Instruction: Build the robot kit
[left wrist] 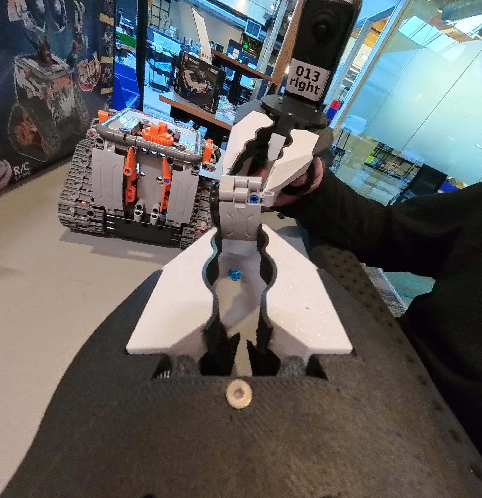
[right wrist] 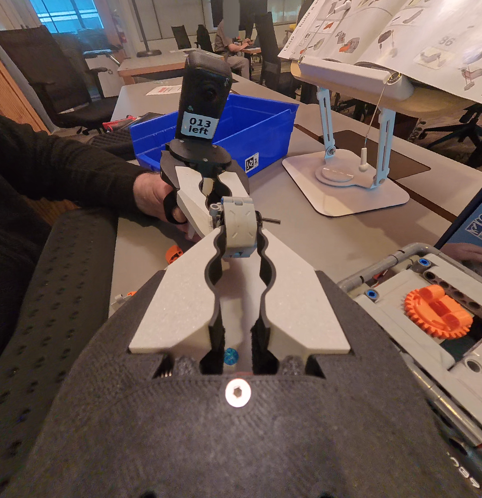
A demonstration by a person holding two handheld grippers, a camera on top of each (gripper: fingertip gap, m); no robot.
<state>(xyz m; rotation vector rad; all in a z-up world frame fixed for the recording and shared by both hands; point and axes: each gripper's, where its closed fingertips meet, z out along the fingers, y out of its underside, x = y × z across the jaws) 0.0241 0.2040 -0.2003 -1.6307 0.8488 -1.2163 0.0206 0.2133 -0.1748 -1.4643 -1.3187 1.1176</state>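
A small grey brick assembly [left wrist: 237, 213] with blue pins and a curved panel is held above the table between both grippers. My left gripper [left wrist: 237, 232] is shut on its lower panel. My right gripper [right wrist: 238, 235] is shut on the same assembly [right wrist: 238, 225] from the opposite side, and a black axle [right wrist: 272, 221] sticks out of it. Each gripper shows in the other's view: the right one [left wrist: 249, 183] above the piece, the left one [right wrist: 221, 213] behind it. A grey and orange tracked vehicle model [left wrist: 142, 183] stands on the table close by.
A small blue stud [left wrist: 233, 275] lies on the grey table under the grippers. The vehicle model [right wrist: 423, 310] is close at the right. A blue bin [right wrist: 248, 129], a stand [right wrist: 342, 188] holding an open instruction booklet [right wrist: 396, 35], an orange piece [right wrist: 173, 253] and a printed box [left wrist: 45, 80] surround the spot. My two grippers' fingertips are within a few centimetres of each other.
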